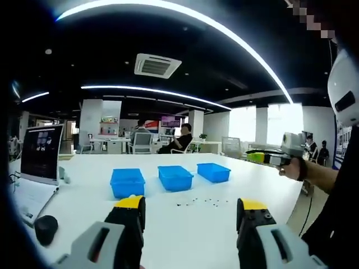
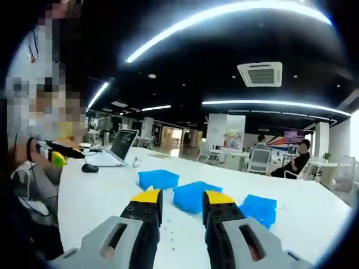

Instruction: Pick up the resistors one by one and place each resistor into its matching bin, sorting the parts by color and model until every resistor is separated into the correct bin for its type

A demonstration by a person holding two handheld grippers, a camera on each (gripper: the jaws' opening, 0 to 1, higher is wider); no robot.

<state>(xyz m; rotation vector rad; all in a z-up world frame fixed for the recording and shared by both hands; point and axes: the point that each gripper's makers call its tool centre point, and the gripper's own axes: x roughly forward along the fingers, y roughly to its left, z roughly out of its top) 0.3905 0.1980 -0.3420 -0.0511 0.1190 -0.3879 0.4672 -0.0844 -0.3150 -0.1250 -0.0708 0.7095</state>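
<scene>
Left gripper (image 1: 190, 208) held wide open above the white table (image 1: 84, 196). Right gripper (image 2: 182, 203) parted too, nothing gripped. Tiny resistors (image 1: 199, 201) scattered just ahead between the left jaws (too small to sort by colour), three blue bins (image 1: 175, 177) lined up beyond them.

Resistors (image 1: 197, 201) before three bins (image 1: 175, 177)

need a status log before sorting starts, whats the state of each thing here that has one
left gripper: open, holding nothing
right gripper: open, holding nothing
three blue bins: upright in a row on the white table; contents cannot be told
resistors: loose on the table in front of the bins
laptop: lid open, screen lit
mouse: resting on the table beside the laptop
</scene>
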